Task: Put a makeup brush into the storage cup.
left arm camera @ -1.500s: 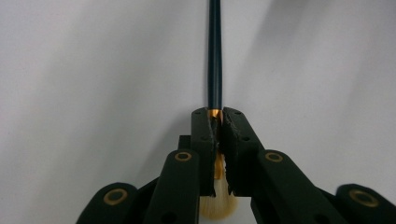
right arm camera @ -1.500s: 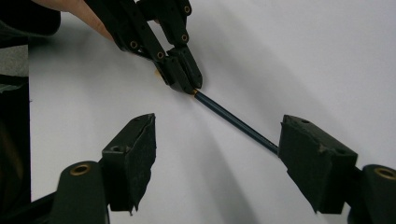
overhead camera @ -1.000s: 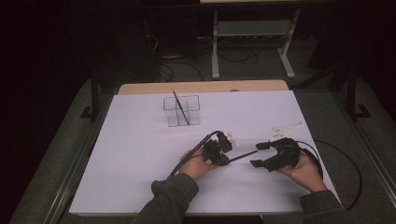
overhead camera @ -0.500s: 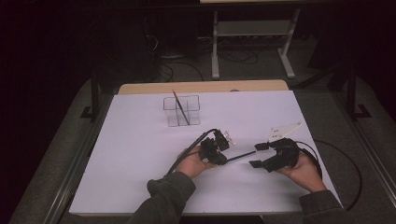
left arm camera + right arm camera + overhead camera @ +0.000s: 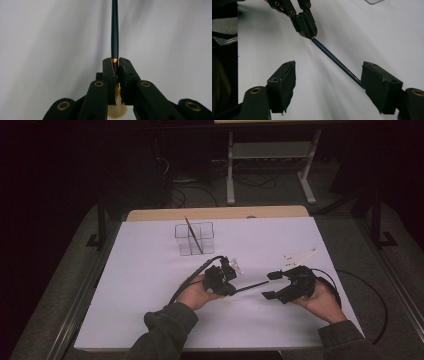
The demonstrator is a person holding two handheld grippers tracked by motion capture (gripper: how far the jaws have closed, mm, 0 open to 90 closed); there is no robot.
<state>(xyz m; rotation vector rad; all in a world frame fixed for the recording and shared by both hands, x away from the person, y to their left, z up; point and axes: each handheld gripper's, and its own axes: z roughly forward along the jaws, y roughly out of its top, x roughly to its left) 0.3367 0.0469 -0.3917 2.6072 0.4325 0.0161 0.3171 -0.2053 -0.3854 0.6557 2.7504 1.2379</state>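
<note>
Left tongs (image 5: 234, 279) clamped on brush (image 5: 250, 287) ferrule; handle pointing to 3 o'clock, tip between gaping right tongs (image 5: 272, 285), untouched.

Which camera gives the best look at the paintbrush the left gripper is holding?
The right gripper view: the paintbrush handle runs from the left gripper toward the camera. The left gripper view shows the handle end-on, bristles behind the jaws. The high view shows a thin dark line.
</note>
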